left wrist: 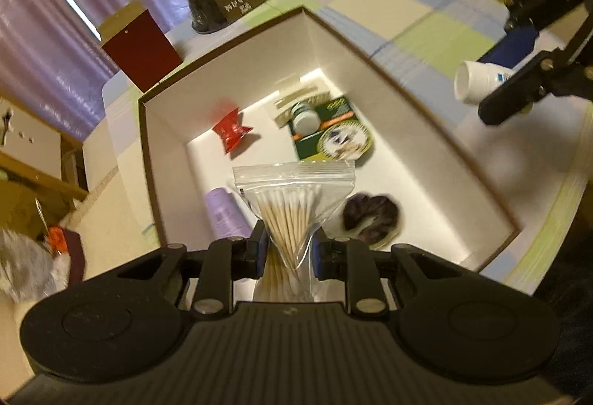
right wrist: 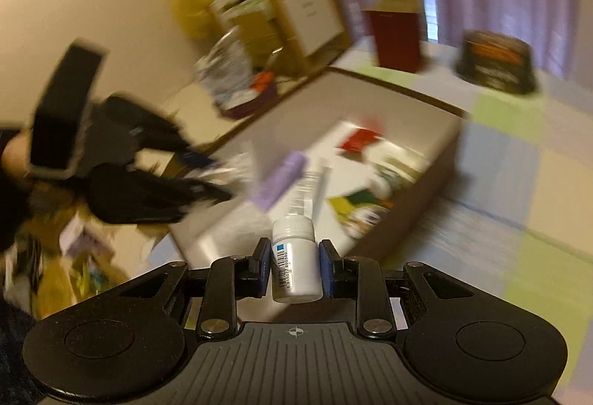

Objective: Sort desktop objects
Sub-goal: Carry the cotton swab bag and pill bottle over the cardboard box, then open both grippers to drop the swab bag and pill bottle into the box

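Clearly both pairs of jaws are loaded. The left gripper (left wrist: pixel 288 249) pinches the narrow lower part of a zip bag of cotton swabs (left wrist: pixel 294 205), whose wide sealed top fans out above the fingers, and it hangs over the near end of the open white box (left wrist: pixel 407 79). The right gripper (right wrist: pixel 294 266) is clamped on a small white bottle (right wrist: pixel 295 256) at mid-body, cap pointing forward, and sits outside the box over the checked tablecloth (right wrist: pixel 519 219), aimed toward the box's near corner.

Inside the box lie a red wrapper (left wrist: pixel 232 129), a lilac tube (left wrist: pixel 226 216), a dark scrunchie (left wrist: pixel 370 216) and a green packet (left wrist: pixel 333 134) with a small jar on it.

As for risks, the slick bag could slide through the fingers, since only thin film and loose sticks are gripped. Released from this height, it may land on the tube or scrunchie. The round bottle might twist or roll once freed.

Both grippers tilt downward toward the box, angled toward each other; blur in the right view suggests that hand is in motion.
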Tool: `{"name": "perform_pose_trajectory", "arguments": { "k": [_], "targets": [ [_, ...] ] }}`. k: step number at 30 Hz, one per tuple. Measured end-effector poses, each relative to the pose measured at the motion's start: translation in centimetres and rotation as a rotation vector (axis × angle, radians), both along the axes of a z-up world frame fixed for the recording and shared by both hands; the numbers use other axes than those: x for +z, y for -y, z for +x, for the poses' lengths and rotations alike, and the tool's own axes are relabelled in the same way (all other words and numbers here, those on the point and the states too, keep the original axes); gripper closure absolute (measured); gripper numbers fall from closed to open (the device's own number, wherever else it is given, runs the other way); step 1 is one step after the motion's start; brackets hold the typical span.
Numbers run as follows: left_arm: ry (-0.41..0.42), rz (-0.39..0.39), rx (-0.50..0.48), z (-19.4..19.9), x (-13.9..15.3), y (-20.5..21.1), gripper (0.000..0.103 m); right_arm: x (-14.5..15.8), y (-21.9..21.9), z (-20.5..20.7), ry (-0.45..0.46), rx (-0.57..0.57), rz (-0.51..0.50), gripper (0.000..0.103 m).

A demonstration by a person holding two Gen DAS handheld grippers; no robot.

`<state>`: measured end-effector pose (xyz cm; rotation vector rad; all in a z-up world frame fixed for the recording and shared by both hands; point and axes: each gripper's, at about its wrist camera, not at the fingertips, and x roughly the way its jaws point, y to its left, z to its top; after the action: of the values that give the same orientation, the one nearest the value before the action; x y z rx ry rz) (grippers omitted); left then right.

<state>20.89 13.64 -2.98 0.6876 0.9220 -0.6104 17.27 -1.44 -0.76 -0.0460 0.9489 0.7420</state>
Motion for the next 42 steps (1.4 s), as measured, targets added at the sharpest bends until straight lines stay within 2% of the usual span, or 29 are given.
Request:
{"name": "perform_pose_trajectory", "arguments": {
  "k": [3, 7, 15, 20, 33, 40, 42],
  "targets": [
    [-0.007, 0.014, -0.033, 0.8, -0.8, -0.8, 0.084, -1.3, -3.8, 0.6, 0.011, 0.089, -0.062, 0.077],
    [-0.039, 0.049, -0.056, 1.6, -2.3, -1.6, 0.084, -4.4, -6.8, 1.0, -0.019, 0.190, -0.166, 0.077],
    [-0.072, 0.095, -0.123, 1.6, -4.2, -1.9, 0.084, -8.0, -7.5, 2.2, -0.104, 0.333, -0.328, 0.076],
    [-0.087, 0.113, -0.160, 1.6, -5.1, -1.9, 0.084, -8.9, -7.4, 3.6, -0.143, 0.347, -0.346, 0.076],
    [-0.151, 0.066, -0.229, 1.7, -5.8, -1.9, 0.084, -9.4, -7.6, 3.3, -0.162, 0.419, -0.369, 0.076],
    [-0.253, 0.042, -0.271, 2.0, -6.3, -1.4, 0.081, -9.7, -7.9, 3.3, -0.171, 0.471, -0.383, 0.076],
    [-0.282, 0.037, -0.273, 2.1, -6.4, -1.3, 0.080, -9.8, -8.0, 3.1, -0.171, 0.488, -0.393, 0.062]
  ]
}}
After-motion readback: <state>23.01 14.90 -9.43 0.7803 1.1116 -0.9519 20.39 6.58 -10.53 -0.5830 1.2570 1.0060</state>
